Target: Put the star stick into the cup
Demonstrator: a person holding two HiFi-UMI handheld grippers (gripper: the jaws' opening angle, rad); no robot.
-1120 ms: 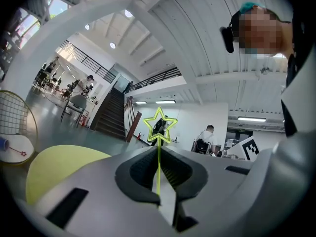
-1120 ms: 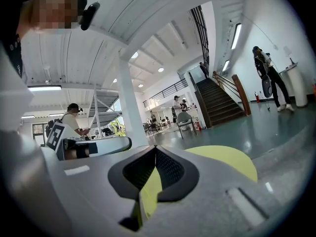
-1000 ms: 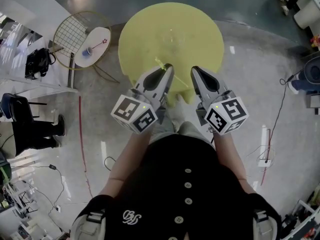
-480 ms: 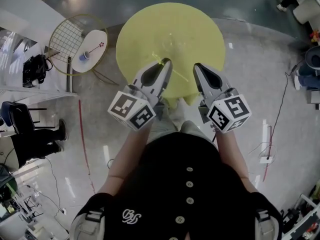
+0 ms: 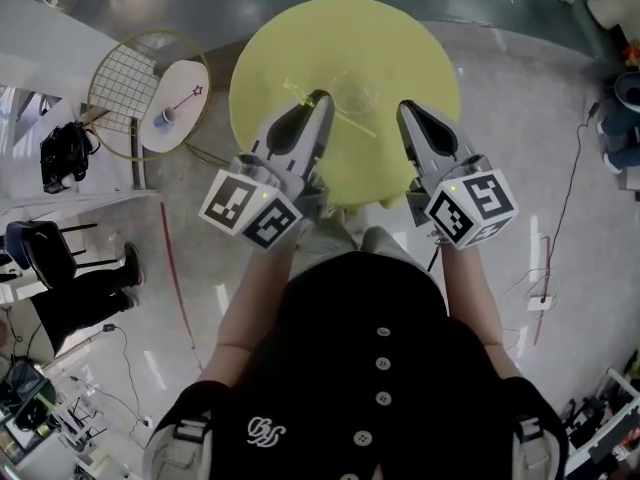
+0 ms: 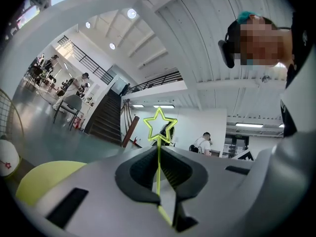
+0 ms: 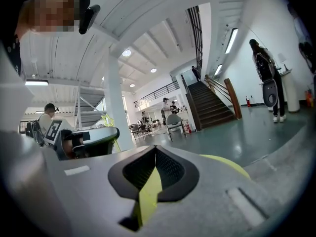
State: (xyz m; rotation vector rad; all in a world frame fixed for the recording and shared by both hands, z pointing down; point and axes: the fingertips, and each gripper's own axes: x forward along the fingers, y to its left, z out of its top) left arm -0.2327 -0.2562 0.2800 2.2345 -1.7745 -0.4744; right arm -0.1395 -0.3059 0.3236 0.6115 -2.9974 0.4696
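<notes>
1. Far left, a small white side table [image 5: 180, 78] stands well apart from the work.
2. The left gripper [image 5: 319, 98] is clenched on the star stick [image 6: 158, 154], with the star end poking beyond its tips, over the yellow table [image 5: 400, 48].
3. The clear cup [image 5: 352, 92] stands just beside those tips, so the carry to the cup looks nearly done.
4. Next, I judge, the stick needs lining up over the rim, then lowering in.
5. The right gripper [image 5: 407, 108], right of the cup, is closed on nothing.

Black buttoned top [image 5: 385, 368], white logo [image 5: 262, 431]; grey left tool [image 5: 322, 96] and right tool [image 5: 405, 107], black-and-white marker cubes [image 5: 250, 211].
</notes>
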